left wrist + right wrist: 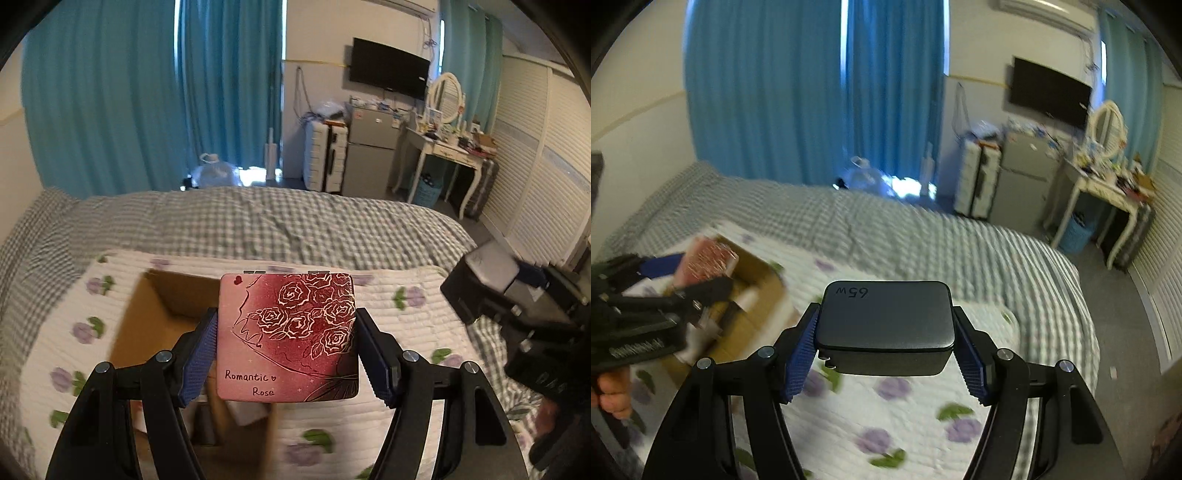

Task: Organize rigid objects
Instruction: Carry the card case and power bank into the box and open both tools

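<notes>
My left gripper [286,350] is shut on a flat pink-red case [288,336] with white roses and the words "Romantic Rose". It holds the case above an open cardboard box [155,317] on the bed. My right gripper [886,343] is shut on a dark grey 65W charger block [884,325], held above the floral quilt. The right wrist view shows the left gripper [646,314], the case [705,266] and the box [764,295] at left. The left wrist view shows the right gripper [524,306] at right.
A white quilt with purple flowers [406,306] lies on a grey checked bedspread [258,221]. Beyond the bed are blue curtains, suitcases [327,155], a small fridge [371,147], a cluttered dressing table [454,147] and a wall television. Small items lie in the box.
</notes>
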`<state>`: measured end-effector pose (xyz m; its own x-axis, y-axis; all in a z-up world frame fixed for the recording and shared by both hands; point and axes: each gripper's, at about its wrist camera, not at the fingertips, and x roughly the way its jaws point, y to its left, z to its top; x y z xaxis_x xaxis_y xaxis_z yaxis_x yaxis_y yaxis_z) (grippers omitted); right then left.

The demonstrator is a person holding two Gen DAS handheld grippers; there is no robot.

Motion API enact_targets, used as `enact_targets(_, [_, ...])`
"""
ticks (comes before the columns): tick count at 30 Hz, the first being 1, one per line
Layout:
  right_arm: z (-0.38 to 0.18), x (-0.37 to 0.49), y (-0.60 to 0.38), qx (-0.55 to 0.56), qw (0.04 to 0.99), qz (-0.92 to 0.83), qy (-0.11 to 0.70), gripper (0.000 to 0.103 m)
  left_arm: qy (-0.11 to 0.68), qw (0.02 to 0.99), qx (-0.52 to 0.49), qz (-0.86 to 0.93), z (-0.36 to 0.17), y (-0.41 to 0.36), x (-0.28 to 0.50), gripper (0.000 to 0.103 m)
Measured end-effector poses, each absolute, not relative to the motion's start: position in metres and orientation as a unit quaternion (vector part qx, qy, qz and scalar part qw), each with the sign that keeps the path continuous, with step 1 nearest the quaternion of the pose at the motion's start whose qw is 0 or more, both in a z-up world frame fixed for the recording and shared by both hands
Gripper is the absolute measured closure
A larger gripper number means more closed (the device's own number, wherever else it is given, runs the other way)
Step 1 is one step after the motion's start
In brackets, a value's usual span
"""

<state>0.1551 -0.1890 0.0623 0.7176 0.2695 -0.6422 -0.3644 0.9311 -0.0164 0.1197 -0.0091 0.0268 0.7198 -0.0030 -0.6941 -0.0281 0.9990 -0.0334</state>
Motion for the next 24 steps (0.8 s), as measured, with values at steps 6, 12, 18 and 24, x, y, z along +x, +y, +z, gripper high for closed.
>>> enact_targets(6, [0.081, 0.154, -0.123, -0.082, 0.919, 0.219, 0.316, 0.036, 0.381, 0.923, -0.022, 0.041, 0.016, 0.047, 0.109, 0.031])
enact_targets(12, [0.063, 0.159, -0.058, -0.094, 0.904, 0.257, 0.328, 0.036, 0.396, 0.916, -0.027, 0.062, -0.01, 0.088, 0.104, 0.031])
enact_targets(18, [0.031, 0.169, -0.021, -0.114, 0.89, 0.267, 0.352, 0.036, 0.413, 0.908, -0.021, 0.062, -0.041, 0.103, 0.105, 0.031])
enact_targets(24, [-0.003, 0.186, 0.008, -0.139, 0.876, 0.269, 0.376, 0.036, 0.43, 0.901, -0.024, 0.053, -0.065, 0.107, 0.113, 0.031])
